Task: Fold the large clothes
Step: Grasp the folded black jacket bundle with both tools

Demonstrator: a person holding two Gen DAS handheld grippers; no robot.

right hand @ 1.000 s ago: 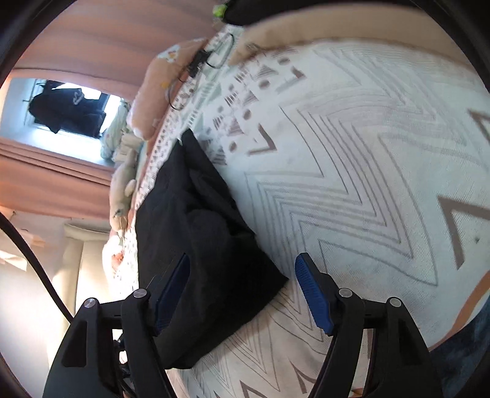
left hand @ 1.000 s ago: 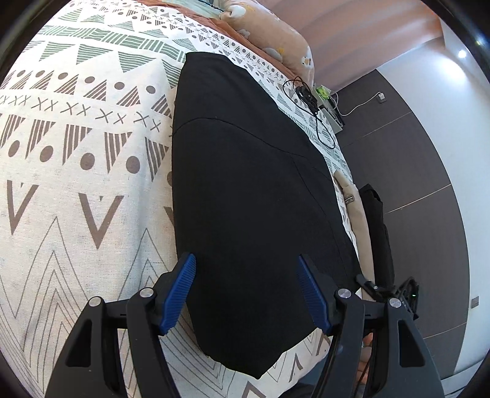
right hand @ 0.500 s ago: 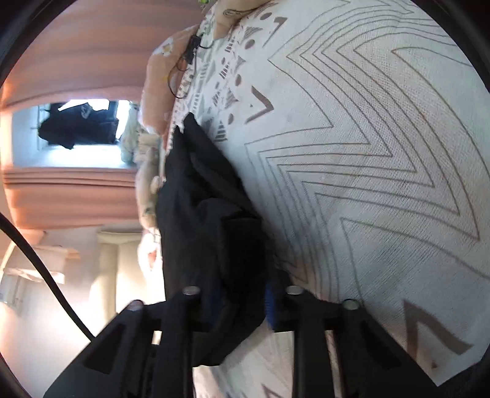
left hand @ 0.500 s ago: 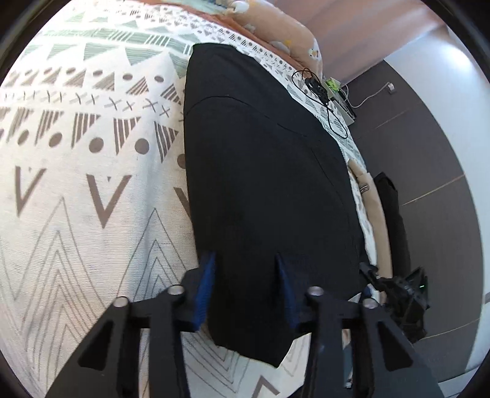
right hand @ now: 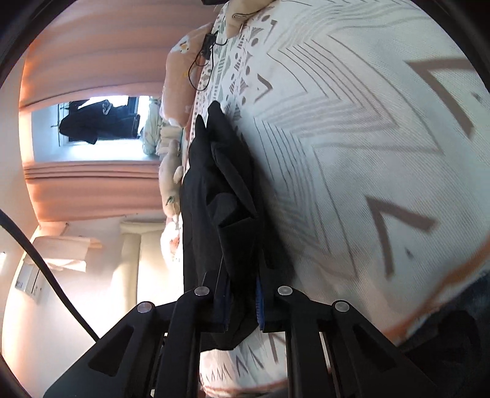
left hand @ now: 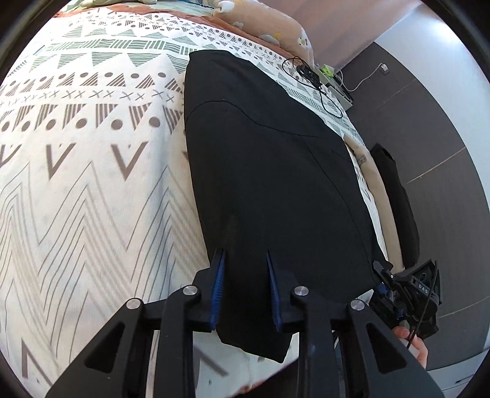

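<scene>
Garment [left hand: 269, 171]: black, laid flat on patterned bedspread [left hand: 85, 171], occupying centre of left wrist view, long axis running from bottom centre up toward pillow [left hand: 269, 27] at top of frame. Near hem at bottom centre, hanging slightly past bed edge.

Left gripper [left hand: 245, 294]: bottom centre of left view, blue pads closed onto near hem, cloth pinched between them. Pinch point toward left side of hem.

Right gripper [left hand: 407, 294]: lower right of left view, at opposite corner of same hem. In right wrist view, right gripper [right hand: 242, 306] at bottom centre, jaws drawn in on bunched black cloth; garment [right hand: 220, 189] rising from jaws toward upper centre, bedspread [right hand: 367, 137] filling right half, curtain [right hand: 92, 55] at upper left.

Key relation: garment extends straight ahead of both grippers, away from operator, with both pinch points on same short edge and equally near. Judged next move: lift near hem and carry forward along long axis toward far edge by pillow, halving length. Keep both grippers level and spread to hold hem taut; uneven travel likely to skew fold.
</scene>
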